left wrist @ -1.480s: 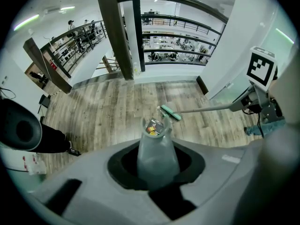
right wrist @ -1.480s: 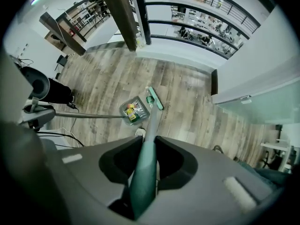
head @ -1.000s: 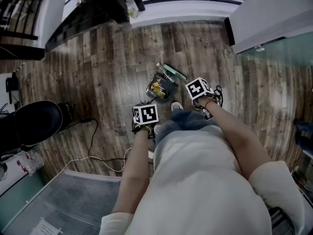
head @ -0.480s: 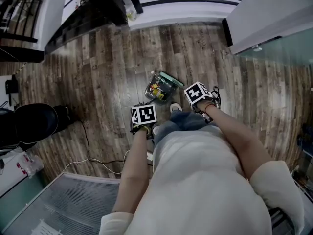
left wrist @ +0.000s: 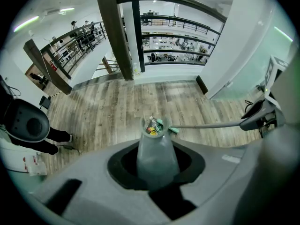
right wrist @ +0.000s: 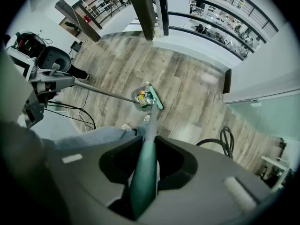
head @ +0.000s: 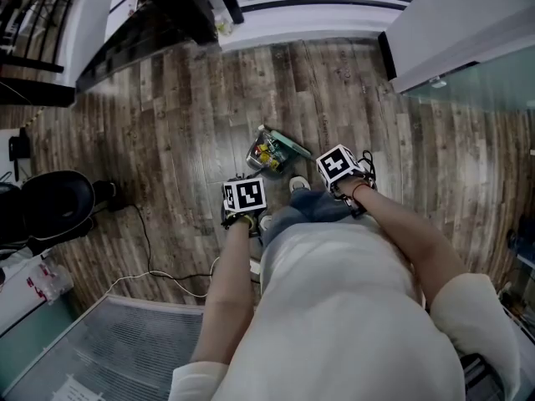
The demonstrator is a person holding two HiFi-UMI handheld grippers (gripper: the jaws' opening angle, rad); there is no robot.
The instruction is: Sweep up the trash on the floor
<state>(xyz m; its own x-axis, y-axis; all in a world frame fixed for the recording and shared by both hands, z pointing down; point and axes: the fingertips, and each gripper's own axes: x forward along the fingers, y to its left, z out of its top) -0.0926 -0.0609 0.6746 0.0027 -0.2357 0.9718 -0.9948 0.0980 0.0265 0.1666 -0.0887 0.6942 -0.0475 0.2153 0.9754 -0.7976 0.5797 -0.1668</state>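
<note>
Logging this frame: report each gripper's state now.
Left gripper: shut on the dustpan handle.
Right gripper: shut on the broom handle.

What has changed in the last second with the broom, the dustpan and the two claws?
The broom head has slid a little toward the person, and the dustpan beside it also drew slightly nearer. Unchanged: left claw shut on the dustpan handle, right claw shut on the broom handle, trash in the dustpan.
</note>
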